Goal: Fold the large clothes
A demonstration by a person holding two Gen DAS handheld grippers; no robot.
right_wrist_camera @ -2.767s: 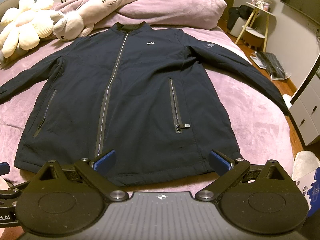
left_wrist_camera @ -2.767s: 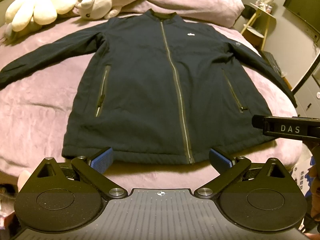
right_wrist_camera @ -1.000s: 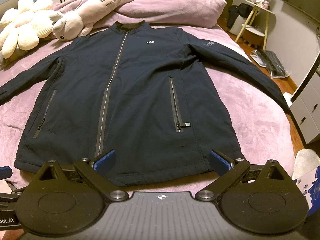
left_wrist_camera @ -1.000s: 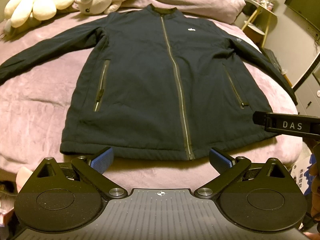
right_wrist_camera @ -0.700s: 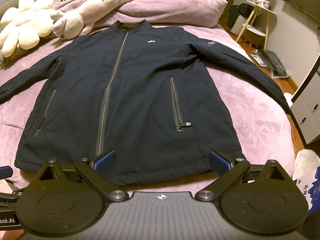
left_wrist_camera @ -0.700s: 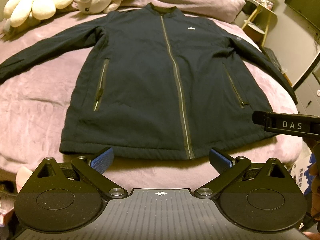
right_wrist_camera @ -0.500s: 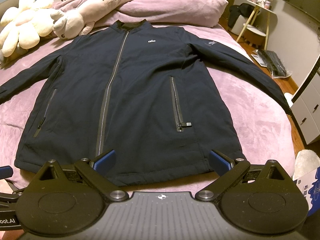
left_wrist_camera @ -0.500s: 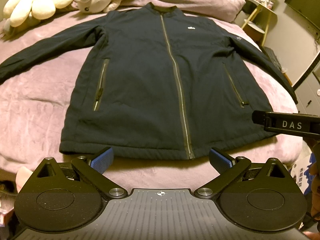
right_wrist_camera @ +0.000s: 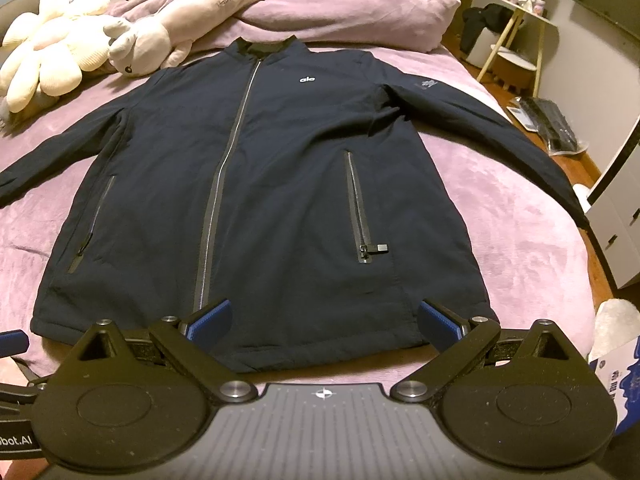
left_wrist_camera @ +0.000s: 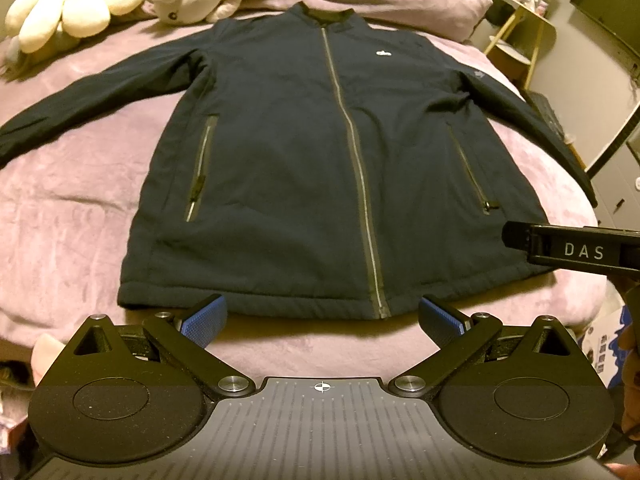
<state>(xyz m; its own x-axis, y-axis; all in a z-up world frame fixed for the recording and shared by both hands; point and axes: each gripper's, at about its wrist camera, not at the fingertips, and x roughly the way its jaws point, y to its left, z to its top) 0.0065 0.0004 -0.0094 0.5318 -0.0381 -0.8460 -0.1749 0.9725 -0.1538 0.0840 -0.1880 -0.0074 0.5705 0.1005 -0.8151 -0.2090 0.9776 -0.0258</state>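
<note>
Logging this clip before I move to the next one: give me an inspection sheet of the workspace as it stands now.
Surface: bed with purple cover, bare around the garment.
Job's things: dark jacket lying flat, front up, zipped, both sleeves spread out, not yet folded.
Clutter: plush toys and pillow at the head of the bed, beyond the collar.
Grippers: left gripper and right gripper both open, empty, near the hem.
Cables: nothing seen.
Surroundings: side table to the right, white drawers, keyboard on the floor.
</note>
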